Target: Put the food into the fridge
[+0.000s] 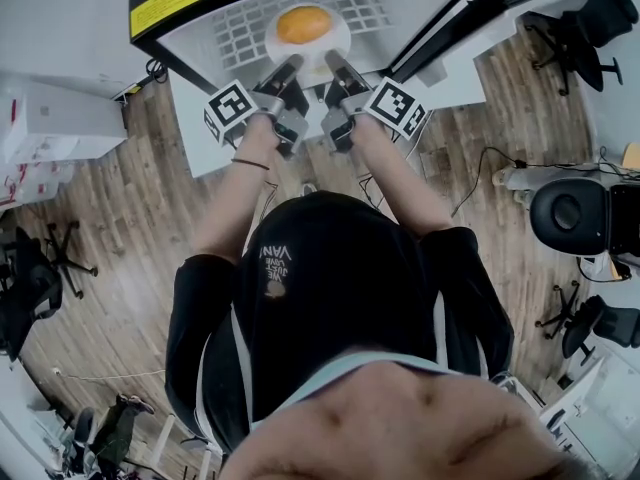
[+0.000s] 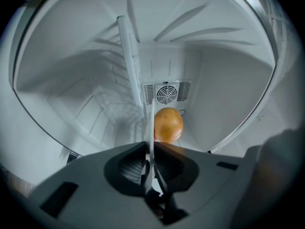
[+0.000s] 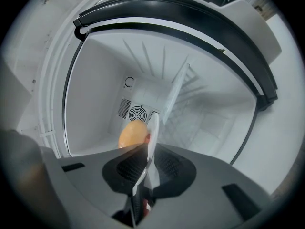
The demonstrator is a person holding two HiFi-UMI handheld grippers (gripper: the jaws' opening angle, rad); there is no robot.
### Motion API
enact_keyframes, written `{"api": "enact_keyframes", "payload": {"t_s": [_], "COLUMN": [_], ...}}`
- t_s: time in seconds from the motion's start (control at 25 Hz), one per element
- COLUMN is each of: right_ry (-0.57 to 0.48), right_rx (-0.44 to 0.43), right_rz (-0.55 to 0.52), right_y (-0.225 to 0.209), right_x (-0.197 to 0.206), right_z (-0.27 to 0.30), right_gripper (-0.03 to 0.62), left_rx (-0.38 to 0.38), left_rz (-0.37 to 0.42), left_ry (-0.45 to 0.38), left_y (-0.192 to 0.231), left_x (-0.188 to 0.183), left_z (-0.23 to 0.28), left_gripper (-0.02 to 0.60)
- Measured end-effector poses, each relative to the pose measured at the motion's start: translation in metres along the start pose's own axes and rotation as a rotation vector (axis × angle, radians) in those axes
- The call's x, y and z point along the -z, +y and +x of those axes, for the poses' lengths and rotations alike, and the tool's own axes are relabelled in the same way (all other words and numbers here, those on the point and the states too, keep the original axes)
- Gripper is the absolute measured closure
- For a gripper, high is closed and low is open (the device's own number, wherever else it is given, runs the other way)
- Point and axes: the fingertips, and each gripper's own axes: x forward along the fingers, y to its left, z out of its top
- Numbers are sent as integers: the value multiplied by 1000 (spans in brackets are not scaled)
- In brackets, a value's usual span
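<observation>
A round orange-yellow piece of food [image 1: 303, 24] lies on a white plate [image 1: 332, 42] held over the white wire shelf [image 1: 240, 30] inside the open fridge. My left gripper [image 1: 291, 65] is shut on the plate's near rim from the left, and my right gripper [image 1: 333, 62] is shut on it just to the right. In the left gripper view the plate [image 2: 152, 147] runs edge-on between the jaws of the left gripper [image 2: 151, 163], with the food [image 2: 167, 124] beyond. The right gripper [image 3: 148, 163] pinches the plate's rim [image 3: 153, 128] too, the food [image 3: 133, 133] to its left.
The fridge's back wall has a round fan vent [image 2: 167, 93]. Its black top edge carries a yellow label [image 1: 165, 5]. Office chairs [image 1: 570, 213] and cables stand on the wooden floor at the right. White cabinets [image 1: 50, 128] are at the left.
</observation>
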Motion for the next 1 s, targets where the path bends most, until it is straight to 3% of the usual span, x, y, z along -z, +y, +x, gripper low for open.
{"api": "enact_keyframes", "payload": {"t_s": [0.36, 0.56, 1.0], "right_ry": [-15, -40, -71], "right_rx": [7, 18, 34], "right_rz": [15, 42, 37], "right_y": [0, -4, -4], "right_x": [-2, -6, -15], "right_z": [3, 4, 7], "right_gripper": [559, 559, 559], "left_rx": [2, 9, 33], "left_rz": [7, 24, 17], "left_ry": [-6, 14, -2], "left_y": [-2, -7, -13], "left_x": [-1, 0, -3], "left_z": [-2, -2, -8], "left_gripper": [535, 463, 459]}}
